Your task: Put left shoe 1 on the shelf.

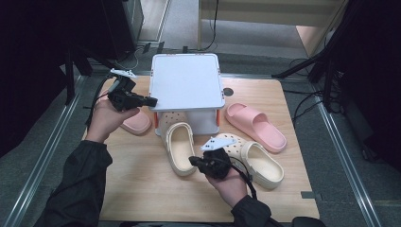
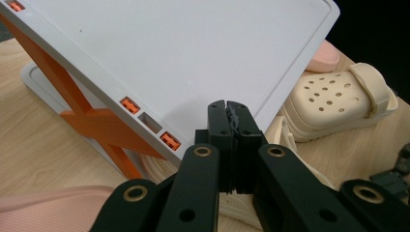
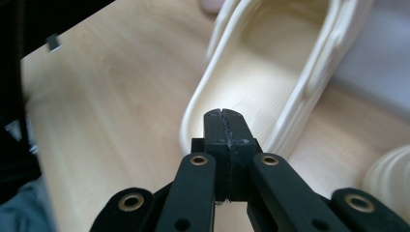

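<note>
Foam clog (image 1: 179,147) looks light and springy, best pinched at its heel rim (image 3: 193,121), where the right gripper (image 3: 225,113) hovers, jaws pressed together on nothing.

Wooden desk (image 1: 142,189), centre of frame. White two-tier rack (image 1: 187,80) with orange struts, upper centre. Cream clog (image 1: 180,147) just below the rack, toe tucked under it. Second cream clog (image 1: 255,161) at lower right of centre. Pink slide (image 1: 255,126) right of the rack; another pink slide (image 1: 136,122) left of it. Left gripper (image 1: 150,101) at the rack's left edge, fingers pressed together. Right gripper (image 1: 193,161) beside the first clog's heel; finger state not discernible here.
</note>
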A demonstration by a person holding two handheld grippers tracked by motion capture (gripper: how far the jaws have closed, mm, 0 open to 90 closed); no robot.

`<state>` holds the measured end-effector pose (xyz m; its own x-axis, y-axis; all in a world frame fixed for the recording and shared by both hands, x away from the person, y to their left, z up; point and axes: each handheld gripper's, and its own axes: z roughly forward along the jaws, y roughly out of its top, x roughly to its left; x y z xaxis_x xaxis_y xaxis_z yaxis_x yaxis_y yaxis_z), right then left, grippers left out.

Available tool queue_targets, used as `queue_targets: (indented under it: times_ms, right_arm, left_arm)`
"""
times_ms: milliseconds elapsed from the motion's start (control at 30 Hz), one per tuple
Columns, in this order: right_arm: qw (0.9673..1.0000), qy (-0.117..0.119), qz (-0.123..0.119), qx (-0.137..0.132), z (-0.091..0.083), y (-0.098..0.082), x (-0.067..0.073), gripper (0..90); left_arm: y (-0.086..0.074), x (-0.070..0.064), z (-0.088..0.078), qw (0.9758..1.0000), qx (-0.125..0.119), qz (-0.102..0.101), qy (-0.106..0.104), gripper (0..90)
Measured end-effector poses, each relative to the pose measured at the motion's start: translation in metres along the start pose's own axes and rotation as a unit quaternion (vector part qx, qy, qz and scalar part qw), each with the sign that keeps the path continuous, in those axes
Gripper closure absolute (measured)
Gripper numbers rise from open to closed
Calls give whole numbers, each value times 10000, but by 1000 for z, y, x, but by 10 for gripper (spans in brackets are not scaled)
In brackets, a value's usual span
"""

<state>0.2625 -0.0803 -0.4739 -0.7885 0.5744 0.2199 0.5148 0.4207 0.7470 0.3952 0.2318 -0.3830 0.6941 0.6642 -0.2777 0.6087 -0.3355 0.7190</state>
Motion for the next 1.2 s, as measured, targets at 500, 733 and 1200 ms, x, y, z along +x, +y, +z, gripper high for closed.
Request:
queue_targets:
  times_ms: [500,733,1200]
  right_arm:
    - [9989,173,-322,283,14,-42,5,900]
    - [9982,84,-432,397,26,-38,1,900]
    - [9973,164,-674,223,36,-6,8,900]
  left_arm:
    - [0,0,1,10000,-7,45,-43,892]
    - [0,0,1,10000,-10,49,-42,891]
    - [0,0,1,10000,-8,37,-71,891]
